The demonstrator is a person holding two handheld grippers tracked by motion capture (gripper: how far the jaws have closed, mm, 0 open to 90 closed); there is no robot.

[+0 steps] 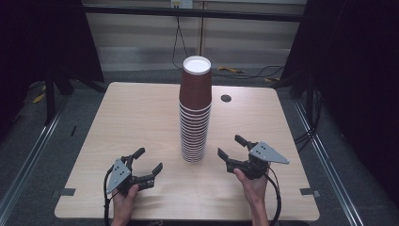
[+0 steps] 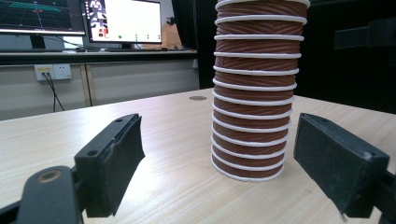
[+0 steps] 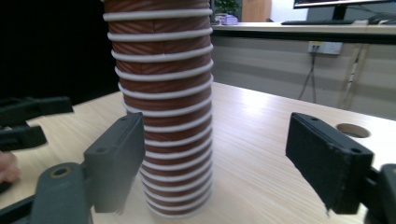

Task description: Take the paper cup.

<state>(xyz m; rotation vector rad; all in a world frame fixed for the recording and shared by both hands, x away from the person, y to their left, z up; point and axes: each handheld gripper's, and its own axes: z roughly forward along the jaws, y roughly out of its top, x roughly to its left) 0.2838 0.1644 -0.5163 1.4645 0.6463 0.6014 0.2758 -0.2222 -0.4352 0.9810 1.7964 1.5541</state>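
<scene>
Seen from the high view, a tall stack of brown paper cups [image 1: 194, 113], upside down with a white base on top, stands on a light wooden tabletop [image 1: 136, 117]; the left tool [image 1: 149, 161] rests low on the tabletop to the stack's near left with its jaws apart and nothing between them, while the right tool [image 1: 230, 147] is held to the stack's near right, jaws likewise spread and empty, each gripped by a hand at the near edge. A round cable hole [image 1: 226, 98] lies in the tabletop beyond the right tool. In the left gripper view, the stack of cups [image 2: 254, 93] rises ahead of the tool, nearer its right-hand jaw but clear of both, its white rims ringing ribbed brown walls; two monitors [image 2: 122, 21] glow on a bench behind, their on-screen writing too small to read, and a wall socket [image 2: 53, 71] sits below them. In the right gripper view, the stack [image 3: 163, 102] stands just beyond the left-hand jaw, which overlaps its lower rims, and the other tool [image 3: 28, 119] shows blurred at the far left. No brand or lettering can be read on the cups.
</scene>
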